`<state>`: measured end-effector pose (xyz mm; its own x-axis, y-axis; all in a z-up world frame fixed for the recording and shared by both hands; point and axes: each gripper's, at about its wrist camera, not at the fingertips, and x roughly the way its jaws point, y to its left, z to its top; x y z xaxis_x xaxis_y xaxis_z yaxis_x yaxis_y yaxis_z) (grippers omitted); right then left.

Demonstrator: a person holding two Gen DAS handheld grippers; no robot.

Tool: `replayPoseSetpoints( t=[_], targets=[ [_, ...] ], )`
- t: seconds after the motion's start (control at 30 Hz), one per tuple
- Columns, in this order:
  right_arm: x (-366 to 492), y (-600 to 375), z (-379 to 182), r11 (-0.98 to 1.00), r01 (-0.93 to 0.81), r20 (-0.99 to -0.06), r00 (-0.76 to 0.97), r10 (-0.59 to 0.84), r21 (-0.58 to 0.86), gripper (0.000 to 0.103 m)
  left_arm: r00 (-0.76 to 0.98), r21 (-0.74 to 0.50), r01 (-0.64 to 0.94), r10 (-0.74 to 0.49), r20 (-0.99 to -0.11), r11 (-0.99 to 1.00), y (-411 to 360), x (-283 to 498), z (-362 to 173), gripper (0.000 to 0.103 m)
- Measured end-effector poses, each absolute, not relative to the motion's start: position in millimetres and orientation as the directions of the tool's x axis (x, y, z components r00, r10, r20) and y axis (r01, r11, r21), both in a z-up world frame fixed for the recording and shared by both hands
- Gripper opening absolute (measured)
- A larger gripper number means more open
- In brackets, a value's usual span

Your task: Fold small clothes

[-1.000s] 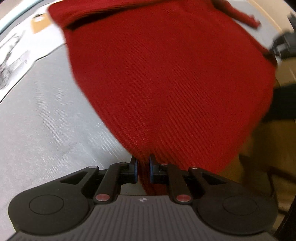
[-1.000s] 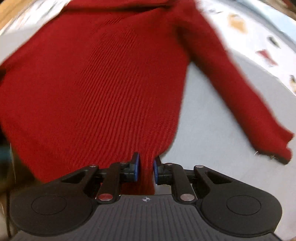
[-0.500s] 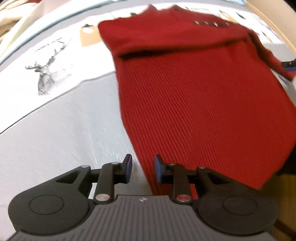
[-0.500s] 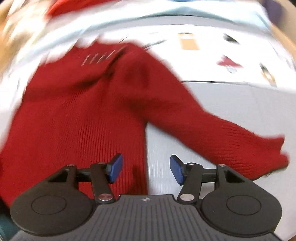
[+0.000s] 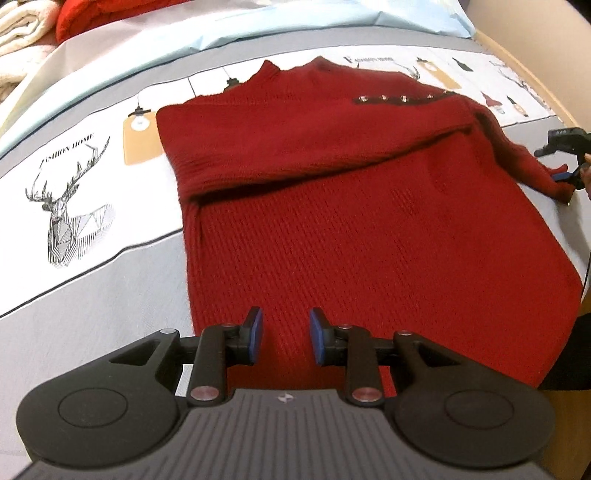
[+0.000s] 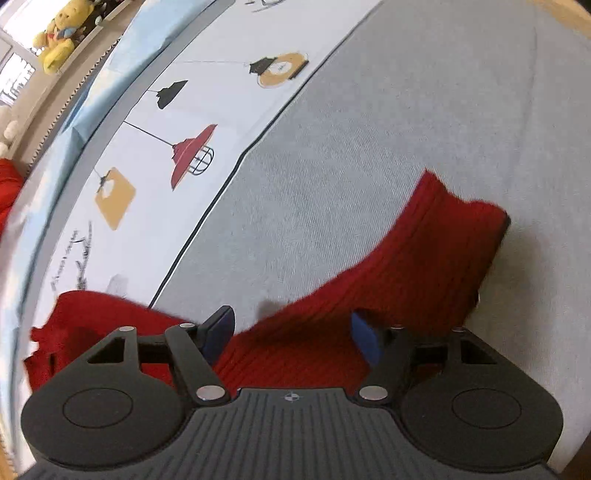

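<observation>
Sweater [image 5: 369, 229]: red knit, I see it flat on the bed [image 5: 74, 314], collar twd the far side, hem nearest my L cam. One sleeve folded across the chest, top layer; its fold edge runs diag. from lower left to upper right.

Shoulder trim [image 5: 402, 99]: dark strip w/ small metal studs, upper right of the sweater in L view.

L gripper [image 5: 284, 341]: over the hem end, pointing steeply down. Fingers [image 5: 255, 334] a little apart, blue pads facing each other. Red knit shows through the gap but pads aren't pressing it; nothing pinched.

R gripper [image 6: 291, 338]: fingers [image 6: 218, 332] spreading wider right now. The sleeve [image 6: 406, 284] lies under and betw. them, not gripped as far as I can see. In L view the R gripper [image 5: 563, 162] sits at the far right edge, right by the sleeve end.

Sleeve: stretched out over the grey part of the cover in R view, cuff end twd upper right, slightly blurred. Another bit of red knit at lower left of that view, behind the L-hand finger.

Bed cover: grey w/ a white printed band, deer drawing [image 5: 70, 218] and hanging lamp prints [image 6: 192, 157]. Light blue strip beyond the band.

Bkgd: cream blanket [image 5: 18, 33] and a 2nd red item [image 5: 96, 14] at top left in L view, well apart from the sweater. Yellow plush toy [image 6: 59, 33] on a ledge, top left in R view.
</observation>
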<state>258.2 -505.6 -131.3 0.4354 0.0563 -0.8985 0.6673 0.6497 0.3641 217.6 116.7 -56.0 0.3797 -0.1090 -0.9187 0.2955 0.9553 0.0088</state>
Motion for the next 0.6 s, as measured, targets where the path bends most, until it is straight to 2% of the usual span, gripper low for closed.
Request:
replayPoseSetpoints(
  t=[0.03,0.07,0.1,0.17,0.23,0.33,0.43,0.53,0.6],
  targets=[
    [264,-500,-130,0.674,0.662,-0.909,0.416,0.034,0.328,0.067,0.384,0.010,0.295,-0.109,-0.917,0.955,114,221,-56,0.031],
    [271,-495,-129,0.703,0.658,-0.922,0.386,-0.004,0.272,0.052,0.387,0.006,0.294,-0.113,-0.915,0.956,117,221,-56,0.031],
    [278,-492,-132,0.722,0.655,-0.930,0.364,-0.045,0.222,0.044,0.391,0.004,0.291,-0.115,-0.913,0.957,115,224,-55,0.031],
    [285,-489,-131,0.748,0.646,-0.935,0.339,-0.105,0.150,0.020,0.398,0.009,0.294,-0.114,-0.910,0.956,115,218,-49,0.031],
    [290,-490,-133,0.752,0.648,-0.929,0.341,-0.142,0.123,0.010,0.405,0.012,0.297,-0.115,-0.907,0.955,114,220,-48,0.031],
    [282,-500,-125,0.768,0.632,-0.891,0.403,-0.210,0.105,0.008,0.409,0.005,0.298,-0.123,-0.904,0.954,113,220,-46,0.031],
    [286,-511,-96,0.772,0.585,-0.773,0.601,-0.205,0.250,0.007,0.410,0.006,0.300,-0.124,-0.903,0.954,114,222,-46,0.031],
    [286,-534,-55,0.788,0.481,-0.508,0.823,-0.255,0.384,0.007,0.412,0.008,0.293,-0.119,-0.903,0.956,117,225,-47,0.031],
    [274,-551,-39,0.784,0.440,-0.366,0.884,-0.292,0.438,0.007,0.410,0.011,0.286,-0.112,-0.905,0.958,119,228,-49,0.031]
  ],
)
